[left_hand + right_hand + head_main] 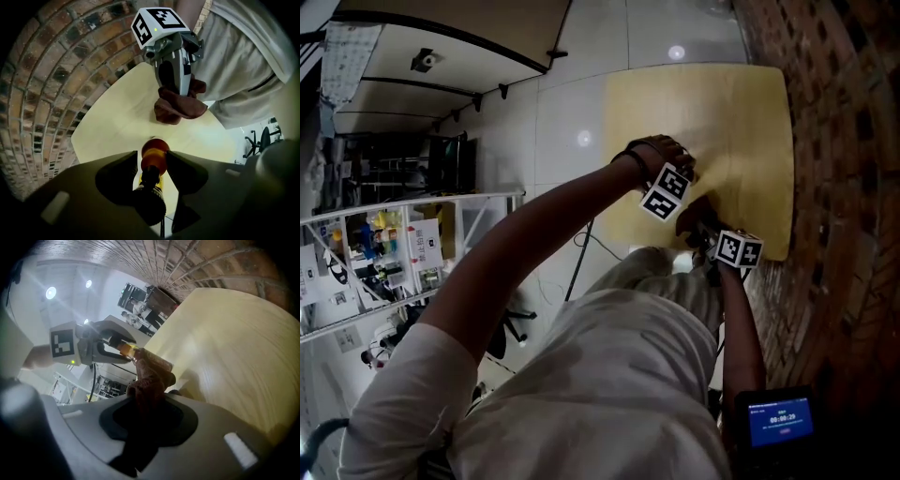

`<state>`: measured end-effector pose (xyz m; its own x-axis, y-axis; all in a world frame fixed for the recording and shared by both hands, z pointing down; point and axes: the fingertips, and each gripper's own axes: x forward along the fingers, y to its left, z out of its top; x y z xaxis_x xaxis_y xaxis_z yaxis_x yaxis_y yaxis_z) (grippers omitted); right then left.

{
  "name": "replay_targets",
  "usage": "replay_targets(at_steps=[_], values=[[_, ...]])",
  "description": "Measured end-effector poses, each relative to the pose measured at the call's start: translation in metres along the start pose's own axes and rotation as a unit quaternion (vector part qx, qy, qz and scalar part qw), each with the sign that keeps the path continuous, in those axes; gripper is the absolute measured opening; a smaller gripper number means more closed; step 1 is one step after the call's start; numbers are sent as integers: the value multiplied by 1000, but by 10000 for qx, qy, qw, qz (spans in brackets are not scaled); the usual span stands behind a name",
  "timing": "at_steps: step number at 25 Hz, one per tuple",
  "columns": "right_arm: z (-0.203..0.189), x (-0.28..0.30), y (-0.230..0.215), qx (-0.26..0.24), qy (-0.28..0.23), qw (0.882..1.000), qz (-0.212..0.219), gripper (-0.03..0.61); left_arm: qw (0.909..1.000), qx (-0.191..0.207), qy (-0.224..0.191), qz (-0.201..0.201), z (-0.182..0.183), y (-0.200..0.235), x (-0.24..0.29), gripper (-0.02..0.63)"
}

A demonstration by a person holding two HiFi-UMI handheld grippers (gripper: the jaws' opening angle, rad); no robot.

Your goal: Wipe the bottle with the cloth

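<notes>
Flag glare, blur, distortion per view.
Head view: two light reflections glare on the floor; table evenly lit. Left gripper view: fisheye bends the brick wall; bottle near end dark, soft. Right gripper view: bright spot flares; cloth blurred.

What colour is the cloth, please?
Reddish brown cloth, clearest in the left gripper view.

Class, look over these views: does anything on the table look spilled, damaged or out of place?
Nothing stands out. The bottle sits gripped between the jaws of the left gripper, the bunched cloth is clamped in the right gripper, and the table shows no spill or damage.
</notes>
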<state>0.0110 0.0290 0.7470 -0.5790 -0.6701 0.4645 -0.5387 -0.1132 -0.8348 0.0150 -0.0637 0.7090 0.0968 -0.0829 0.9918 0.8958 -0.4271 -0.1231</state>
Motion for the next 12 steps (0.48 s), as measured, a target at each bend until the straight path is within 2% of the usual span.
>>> replay_targets(at_steps=[2,3,5,7,9,10,12], values=[[-3,0,-1,-13,-18,10000,-2,83,9998,-176,44,-62,-1,-2,2,199],[-3,0,2,-56,-46,10000,22,83,9990,-437,31,-99,-2,-1,2,187],[2,-1,10,-255,-93,9996,52,83,9909,-1331,-63,-185,-4,5,0,175],[8,-1,19,-613,-118,9980,66,83,9696,-2426,-199,-265,-5,14,-3,172],[18,-3,32,-1043,-129,9944,107,83,9437,-3281,-314,-300,-2,24,-9,171],[24,-4,39,-1250,-122,9920,129,83,9327,-3577,-355,-301,0,28,-13,170],[37,2,51,-1626,-77,9866,151,83,9173,-3956,-367,-276,2,35,-19,171]])
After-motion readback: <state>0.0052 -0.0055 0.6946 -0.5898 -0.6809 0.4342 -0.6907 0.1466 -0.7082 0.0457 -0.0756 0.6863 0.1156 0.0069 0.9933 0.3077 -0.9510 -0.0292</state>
